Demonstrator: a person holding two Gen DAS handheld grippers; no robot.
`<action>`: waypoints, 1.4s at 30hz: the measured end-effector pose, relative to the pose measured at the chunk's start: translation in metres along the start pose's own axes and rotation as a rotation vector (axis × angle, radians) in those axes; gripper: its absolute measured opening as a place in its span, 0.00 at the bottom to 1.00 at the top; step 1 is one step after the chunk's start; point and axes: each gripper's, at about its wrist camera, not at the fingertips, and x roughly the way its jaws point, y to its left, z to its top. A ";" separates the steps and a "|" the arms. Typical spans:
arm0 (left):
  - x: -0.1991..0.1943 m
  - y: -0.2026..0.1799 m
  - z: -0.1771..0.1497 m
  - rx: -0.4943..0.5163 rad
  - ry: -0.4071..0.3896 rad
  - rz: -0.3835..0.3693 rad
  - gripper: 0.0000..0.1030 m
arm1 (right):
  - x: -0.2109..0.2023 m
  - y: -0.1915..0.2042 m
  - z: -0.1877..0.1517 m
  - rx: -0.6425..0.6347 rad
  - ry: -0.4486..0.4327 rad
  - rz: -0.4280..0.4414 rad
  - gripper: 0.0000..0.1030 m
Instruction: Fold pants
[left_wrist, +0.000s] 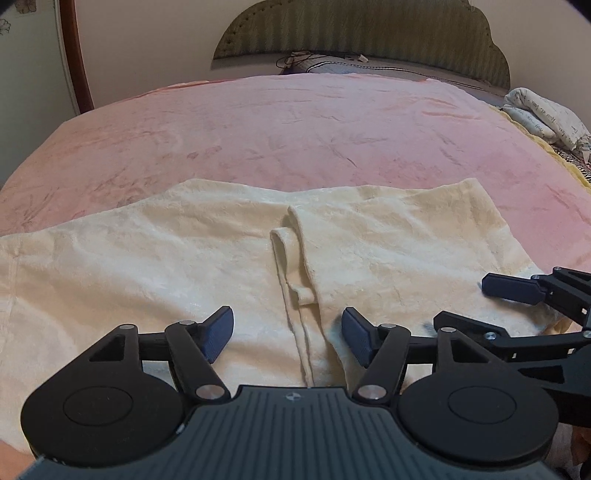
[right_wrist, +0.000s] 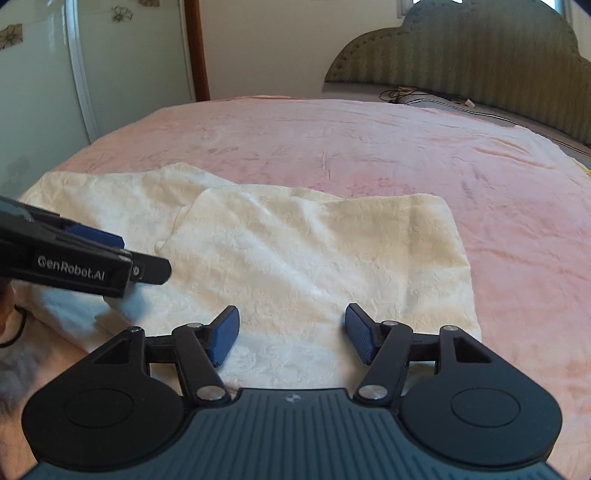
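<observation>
Cream textured pants (left_wrist: 177, 258) lie flat on the pink bed cover, with one end folded over onto the rest; the folded edge runs down the middle of the left wrist view. My left gripper (left_wrist: 288, 334) hovers open just above that edge, nothing between its blue pads. In the right wrist view the folded layer of the pants (right_wrist: 314, 251) fills the centre. My right gripper (right_wrist: 291, 334) stands open over its near edge, pads apart and empty. The left gripper (right_wrist: 122, 254) reaches in from the left there; the right gripper (left_wrist: 517, 295) shows at the right of the left wrist view.
The pink bed cover (left_wrist: 295, 136) stretches far behind the pants. A green padded headboard (left_wrist: 369, 33) and a pillow with cables (left_wrist: 332, 66) stand at the back. A white printed cloth (left_wrist: 546, 118) lies at the bed's right edge. A wardrobe door (right_wrist: 44, 92) stands left.
</observation>
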 end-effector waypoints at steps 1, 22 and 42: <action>-0.001 0.000 0.000 0.000 -0.001 0.002 0.67 | -0.003 0.000 0.001 0.008 -0.010 0.001 0.61; -0.006 0.026 -0.005 -0.052 0.004 0.031 0.72 | -0.005 0.010 0.000 -0.011 0.000 -0.032 0.63; -0.010 0.043 -0.009 -0.075 0.010 0.081 0.73 | -0.011 0.047 0.009 -0.109 -0.025 0.023 0.63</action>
